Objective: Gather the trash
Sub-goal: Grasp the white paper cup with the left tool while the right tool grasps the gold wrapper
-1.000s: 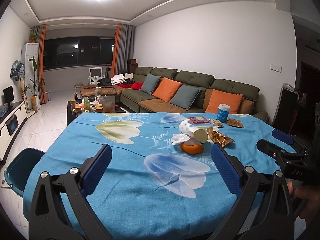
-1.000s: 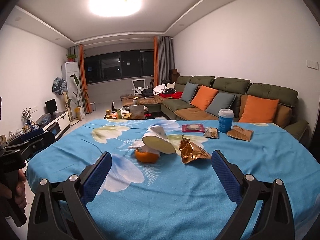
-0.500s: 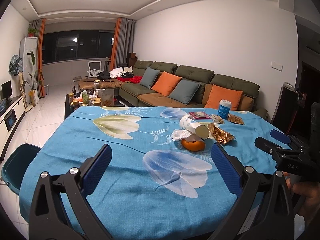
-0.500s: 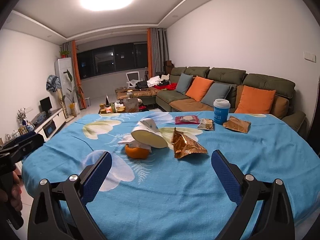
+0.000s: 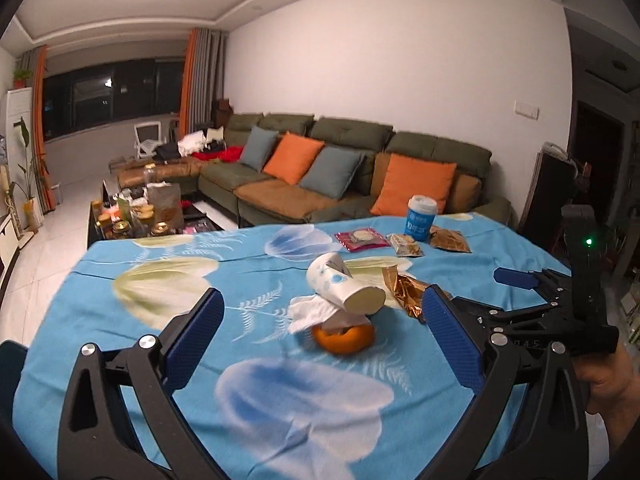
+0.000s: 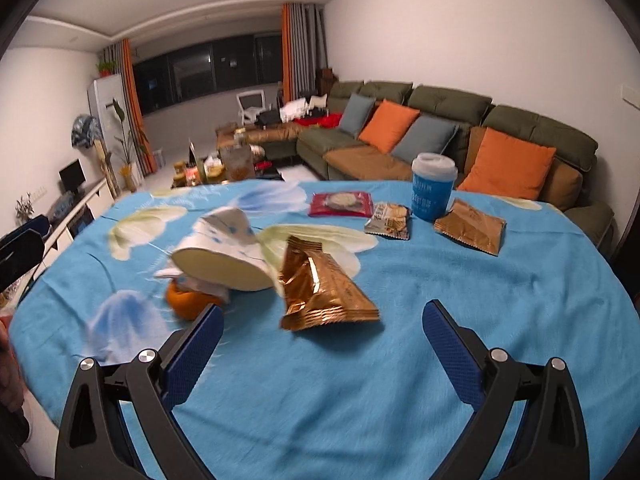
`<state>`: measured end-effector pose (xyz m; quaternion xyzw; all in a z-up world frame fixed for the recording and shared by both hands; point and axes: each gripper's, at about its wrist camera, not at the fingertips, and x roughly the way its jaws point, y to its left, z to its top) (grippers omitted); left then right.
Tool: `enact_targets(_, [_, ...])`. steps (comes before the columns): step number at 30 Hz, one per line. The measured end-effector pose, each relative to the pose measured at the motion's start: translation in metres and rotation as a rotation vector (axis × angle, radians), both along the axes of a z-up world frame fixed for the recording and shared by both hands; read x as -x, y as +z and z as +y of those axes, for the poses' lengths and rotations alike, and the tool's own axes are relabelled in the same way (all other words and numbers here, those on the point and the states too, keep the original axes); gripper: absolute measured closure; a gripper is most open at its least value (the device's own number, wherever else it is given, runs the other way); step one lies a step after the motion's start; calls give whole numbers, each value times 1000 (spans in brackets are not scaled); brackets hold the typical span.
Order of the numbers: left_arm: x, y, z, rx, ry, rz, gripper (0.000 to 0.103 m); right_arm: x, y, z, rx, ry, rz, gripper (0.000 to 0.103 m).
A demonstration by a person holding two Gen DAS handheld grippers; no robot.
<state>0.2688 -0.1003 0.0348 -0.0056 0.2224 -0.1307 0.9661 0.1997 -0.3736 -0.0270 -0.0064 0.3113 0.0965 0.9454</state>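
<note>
Trash lies on a table with a blue flowered cloth point(image 5: 160, 320). A tipped white paper cup point(image 5: 342, 290) point(image 6: 224, 256) rests on a crumpled tissue point(image 5: 310, 312) and an orange peel point(image 5: 344, 336) point(image 6: 188, 302). A gold wrapper point(image 6: 324, 292) point(image 5: 404, 294) lies beside them. My left gripper point(image 5: 322, 340) is open and empty, with the peel between its fingers' line. My right gripper point(image 6: 322, 350) is open and empty, just short of the gold wrapper. It also shows at the right of the left wrist view point(image 5: 520, 280).
At the far side stand a blue lidded cup point(image 6: 432, 188), a red packet point(image 6: 340, 204), a grey snack packet point(image 6: 388, 220) and a brown packet point(image 6: 470, 230). A sofa with cushions point(image 6: 440, 132) stands behind the table. A cluttered coffee table point(image 5: 136, 216) is at far left.
Both grippers have moved forward over the table toward the cup, peel and gold wrapper, which now look larger and nearer. Both stay open.
</note>
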Motion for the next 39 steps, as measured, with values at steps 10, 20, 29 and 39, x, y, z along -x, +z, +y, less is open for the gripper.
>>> enact_targets(10, [-95,-32,-33,37,-57,172,6,-62,-24,1,32,53,156,7])
enact_targets(20, [-157,-61,-47,95,-105,313,17,-81,-38,6,33,101,235,20])
enact_targets(29, [-173,-81,-54,148,-132,405,54,-80,-41,7,30,116,257,50])
enact_targets(39, [-175,-83,-76,122,-190,433,66,-79,-38,0,28,105,250,88])
